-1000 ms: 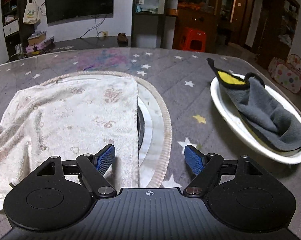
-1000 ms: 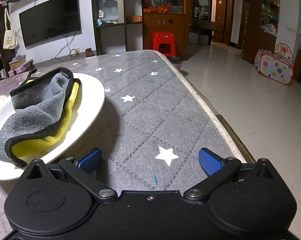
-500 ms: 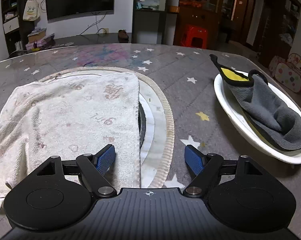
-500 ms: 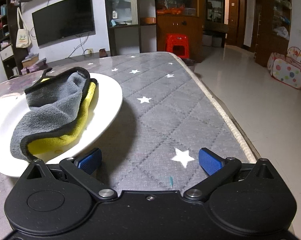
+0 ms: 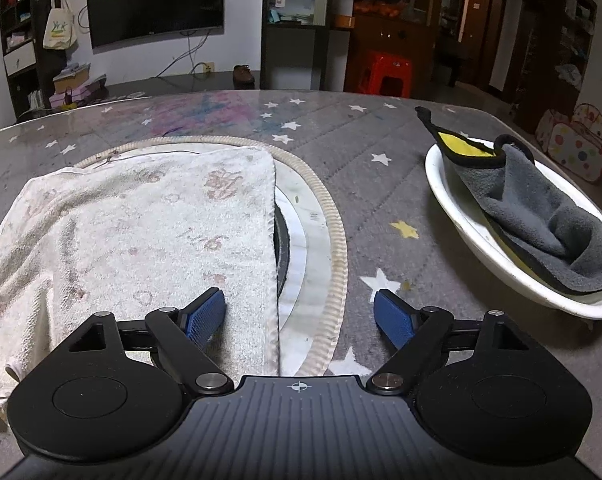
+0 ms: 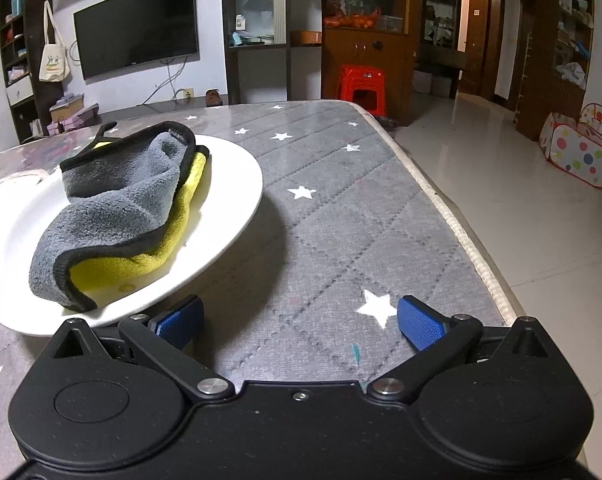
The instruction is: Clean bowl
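With the left gripper (image 5: 299, 316) opening on nothing and the right gripper (image 6: 299, 326) spread empty, the shallow white ceramic bowl (image 6: 237, 208), resting unsteadied on the star-printed grey table cover (image 6: 341, 220), risks sliding tableward-edge when the grey-and-yellow microfibre cloth (image 6: 121, 208) inside it is pulled.

Bare starred desk (image 6: 341, 216) between white bowl (image 6: 237, 208) and right edge: free passage. Grey-yellow cloth (image 6: 117, 200) heaped inside the bowl, filling it. White towel (image 5: 141, 232) spread over the left side, blocking nothing above.
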